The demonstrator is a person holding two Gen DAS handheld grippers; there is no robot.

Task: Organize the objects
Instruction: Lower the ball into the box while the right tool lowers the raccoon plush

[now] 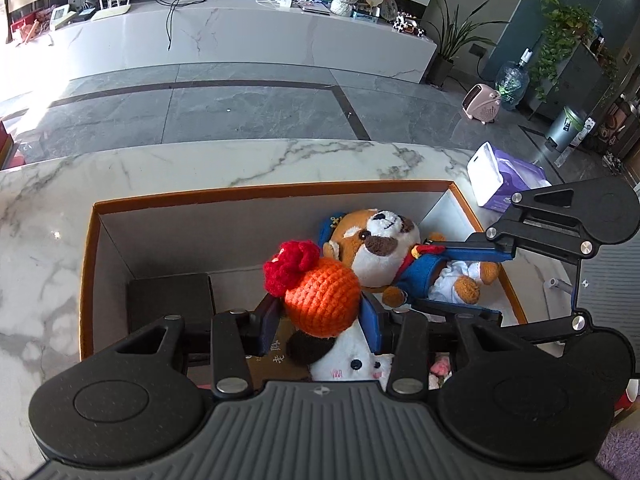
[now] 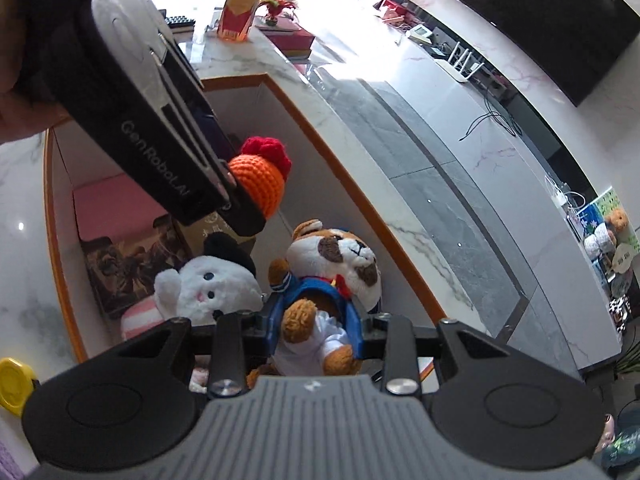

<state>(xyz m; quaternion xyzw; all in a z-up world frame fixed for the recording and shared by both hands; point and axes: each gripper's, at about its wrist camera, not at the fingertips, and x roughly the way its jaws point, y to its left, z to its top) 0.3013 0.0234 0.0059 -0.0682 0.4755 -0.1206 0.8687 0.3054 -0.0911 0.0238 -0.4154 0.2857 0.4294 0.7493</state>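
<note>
Left gripper (image 1: 320, 316) clamped on orange knit ball (image 1: 322, 296), one blue pad on each side, red knit tuft (image 1: 290, 266) on the ball's far-left end. Ball held above open box (image 1: 256, 192), white inside, orange rim. Directly beneath the left gripper: white plush (image 1: 352, 362) with black ear, lying on box floor. Ahead and right of it: dog plush (image 1: 384, 252), brown and white, blue vest.

Right gripper (image 2: 316, 322) closed on dog plush (image 2: 332, 276) at the torso, blue fingers (image 2: 276, 320) pressed to both flanks, head pointing away from the tool, legs toward it. In left view, right gripper (image 1: 464, 276) seen entering from the right, fingers across the dog's body. Whether dog rests on the floor or hangs clear: cannot tell.

From right wrist: left gripper (image 2: 240, 188) up and left of the dog, ball (image 2: 260, 184) at its tip. White plush (image 2: 208, 288) just left of the right gripper, beside the dog. Pink pad (image 2: 116, 196) and dark printed booklet (image 2: 128, 264) further left on box floor, against the wall. Yellow disc (image 2: 14, 386) outside box (image 2: 320, 136), at far left on marble counter (image 2: 24, 300).

Beyond box in left view: marble counter (image 1: 240, 160), purple wipes pack (image 1: 504, 180) ahead-right of the tool, on the counter near the box corner.
</note>
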